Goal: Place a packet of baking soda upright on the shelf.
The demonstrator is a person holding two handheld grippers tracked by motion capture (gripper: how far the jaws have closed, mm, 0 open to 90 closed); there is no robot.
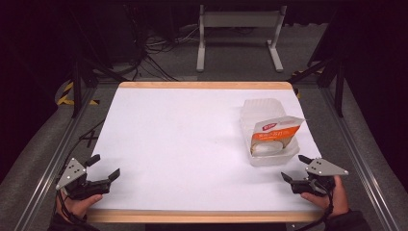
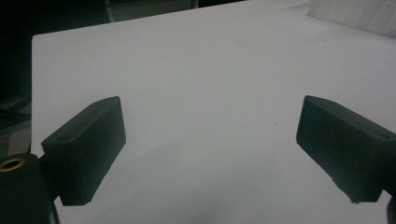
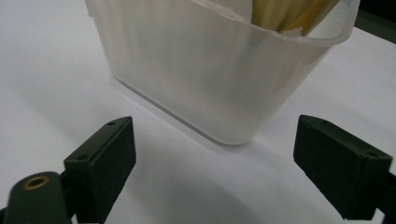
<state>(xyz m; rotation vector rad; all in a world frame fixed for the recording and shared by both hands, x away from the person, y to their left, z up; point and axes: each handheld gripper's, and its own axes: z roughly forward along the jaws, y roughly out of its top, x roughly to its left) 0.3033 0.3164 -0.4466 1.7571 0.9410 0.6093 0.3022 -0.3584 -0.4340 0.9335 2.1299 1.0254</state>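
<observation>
A translucent white plastic container [image 1: 270,137] stands on the right part of the white table [image 1: 183,144]. An orange and white packet [image 1: 276,132] leans out of its top, over something white inside. My right gripper [image 1: 294,168] rests open just in front of the container, held by a hand at the table's front right. In the right gripper view the container [image 3: 219,74] looms close ahead of the spread jaws, and the packet [image 3: 289,11] shows at its rim. My left gripper [image 1: 106,166] is open at the front left, jaws wide with bare table [image 2: 205,84] between them.
The table has a wooden rim [image 1: 207,85] at the back and front. Beyond it lie a metal frame [image 1: 238,33] and cables [image 1: 154,53] on a dark floor. Rails [image 1: 53,159] run along both sides. A corner of the container [image 2: 359,14] shows far off in the left gripper view.
</observation>
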